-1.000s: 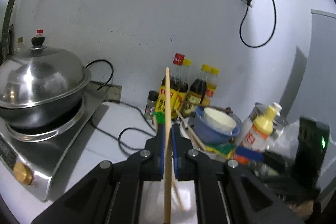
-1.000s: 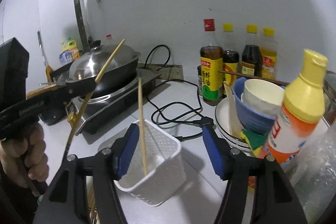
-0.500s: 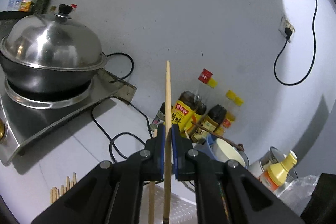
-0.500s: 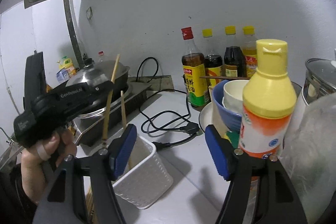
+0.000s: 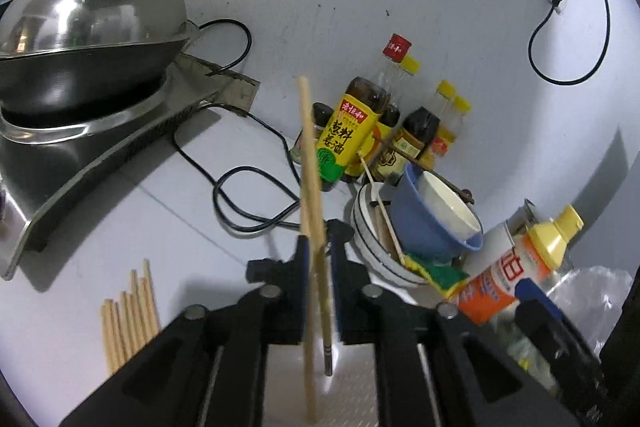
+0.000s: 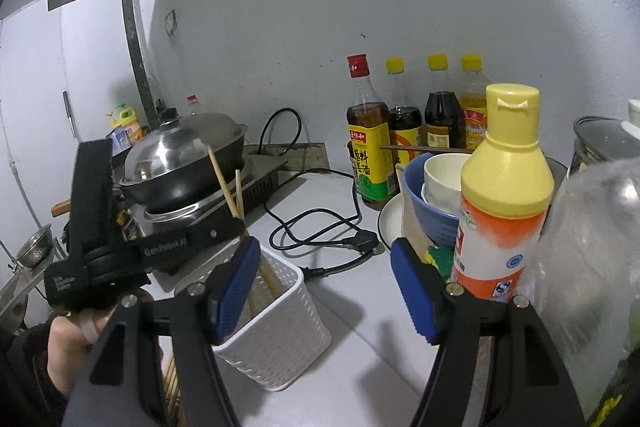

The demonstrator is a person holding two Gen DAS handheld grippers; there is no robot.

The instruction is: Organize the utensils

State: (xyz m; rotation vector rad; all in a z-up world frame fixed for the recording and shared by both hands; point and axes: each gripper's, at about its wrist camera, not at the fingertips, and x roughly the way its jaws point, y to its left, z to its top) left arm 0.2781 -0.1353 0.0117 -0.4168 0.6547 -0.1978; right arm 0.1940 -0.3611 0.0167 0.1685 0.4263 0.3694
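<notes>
Right wrist view only: white basket [image 6: 276, 311], left claw [image 5: 319, 255] opening around chopstick [image 5: 310, 163], right claw [image 6: 324, 283] open.

"GenRobot.AI" on the left gripper [image 6: 240, 223]; "葱料姜油" on a bottle label [image 5: 345, 131].

glossy metal wok lid [image 5: 92, 7]; matt wooden chopsticks [image 5: 128, 315]; perforated white plastic basket [image 6: 276, 319].

White countertop [image 6: 360, 327] with white basket [image 6: 280, 315], induction cooker [image 5: 100, 147], loose chopsticks [image 5: 128, 315], bottles [image 6: 370, 147].
</notes>
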